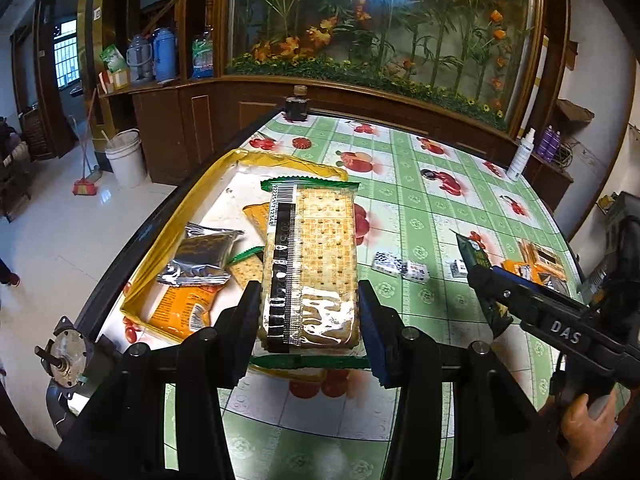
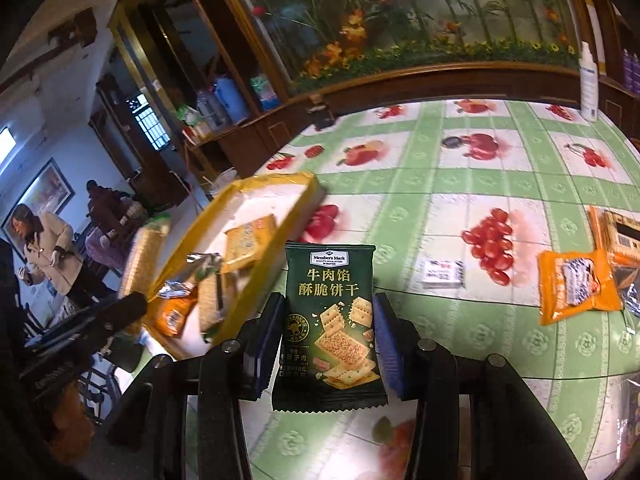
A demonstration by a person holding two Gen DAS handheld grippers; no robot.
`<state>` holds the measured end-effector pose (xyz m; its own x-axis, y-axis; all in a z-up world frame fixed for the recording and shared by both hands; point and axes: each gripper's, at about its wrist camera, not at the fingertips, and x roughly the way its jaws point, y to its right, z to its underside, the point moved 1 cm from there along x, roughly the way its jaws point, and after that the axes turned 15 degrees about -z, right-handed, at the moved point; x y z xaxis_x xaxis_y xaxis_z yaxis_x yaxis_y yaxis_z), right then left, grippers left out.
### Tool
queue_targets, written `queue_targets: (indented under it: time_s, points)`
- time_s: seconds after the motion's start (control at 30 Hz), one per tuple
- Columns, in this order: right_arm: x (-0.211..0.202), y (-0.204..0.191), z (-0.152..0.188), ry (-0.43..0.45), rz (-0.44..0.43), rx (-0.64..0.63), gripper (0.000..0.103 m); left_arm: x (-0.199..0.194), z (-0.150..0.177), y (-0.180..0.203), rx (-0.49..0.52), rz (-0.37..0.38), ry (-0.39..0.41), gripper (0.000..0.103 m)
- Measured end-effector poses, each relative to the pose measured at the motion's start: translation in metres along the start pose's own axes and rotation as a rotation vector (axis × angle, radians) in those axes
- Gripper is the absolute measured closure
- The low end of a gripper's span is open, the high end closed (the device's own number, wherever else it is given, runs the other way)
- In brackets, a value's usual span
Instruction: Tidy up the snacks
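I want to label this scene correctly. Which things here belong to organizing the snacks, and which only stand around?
For the job: clear cracker pack in left tool; green biscuit packet in right tool; yellow tray; orange packet.

Just there: white spray bottle; dark jar; white bucket.

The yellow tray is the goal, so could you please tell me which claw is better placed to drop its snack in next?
Left: its claw holds the cracker pack right beside the yellow tray.

Green-checked fruit-print tablecloth (image 1: 420, 208), yellow tray (image 1: 160, 248), dark green cracker packet (image 2: 330, 320)
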<state>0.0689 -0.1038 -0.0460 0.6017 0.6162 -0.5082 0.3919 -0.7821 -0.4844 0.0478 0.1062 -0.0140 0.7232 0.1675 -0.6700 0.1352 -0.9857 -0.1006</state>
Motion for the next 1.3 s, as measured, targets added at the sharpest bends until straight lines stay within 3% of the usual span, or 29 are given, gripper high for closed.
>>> queue_targets:
  time_s: [0.53, 0.97, 1.3]
  points:
    - [0.038, -0.046, -0.009, -0.048, -0.100, -0.058, 0.058, 0.014, 0.000, -0.023, -0.027, -0.076, -0.005, 0.058]
    - [0.075, -0.057, -0.017, -0.086, -0.135, -0.074, 0.058, 0.037, 0.001, -0.045, -0.069, -0.104, -0.052, 0.058]
    - [0.109, -0.054, -0.052, -0.055, -0.197, -0.052, 0.058, 0.058, 0.000, -0.054, -0.090, -0.097, -0.119, 0.058]
